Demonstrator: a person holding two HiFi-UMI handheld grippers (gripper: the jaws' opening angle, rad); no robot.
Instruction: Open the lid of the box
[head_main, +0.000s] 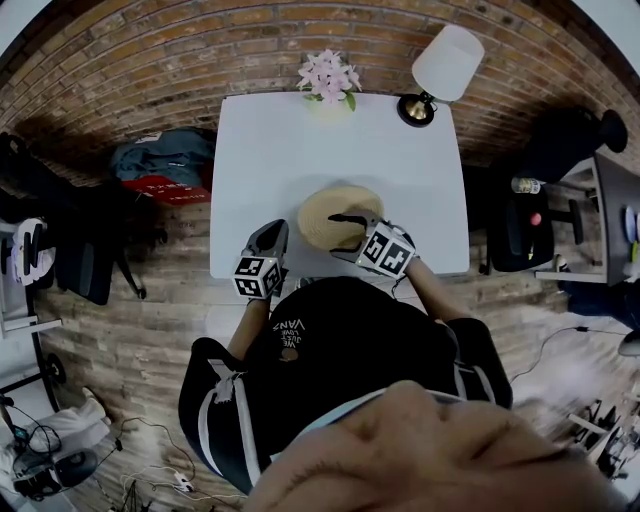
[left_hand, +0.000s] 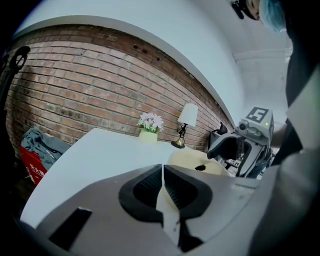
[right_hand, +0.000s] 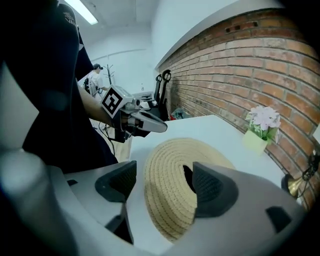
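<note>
A round woven straw box lid (head_main: 325, 212) with a dark spot at its centre lies near the front edge of the white table (head_main: 270, 150). My right gripper (head_main: 345, 232) hangs over its near side. In the right gripper view the jaws of my right gripper (right_hand: 162, 181) stand wide open; the lid (right_hand: 165, 210) rises between them, one pad over its centre and one off its rim, neither pressing. My left gripper (head_main: 274, 230) sits just left of the lid, apart from it. In the left gripper view my left gripper (left_hand: 162, 172) is shut on nothing, with the lid (left_hand: 192, 160) beyond it.
A pot of pink flowers (head_main: 330, 80) and a table lamp (head_main: 435, 75) stand at the table's far edge. Bags (head_main: 160, 165) lie on the floor to the left, and a dark chair (head_main: 520, 230) stands to the right. A brick wall runs behind.
</note>
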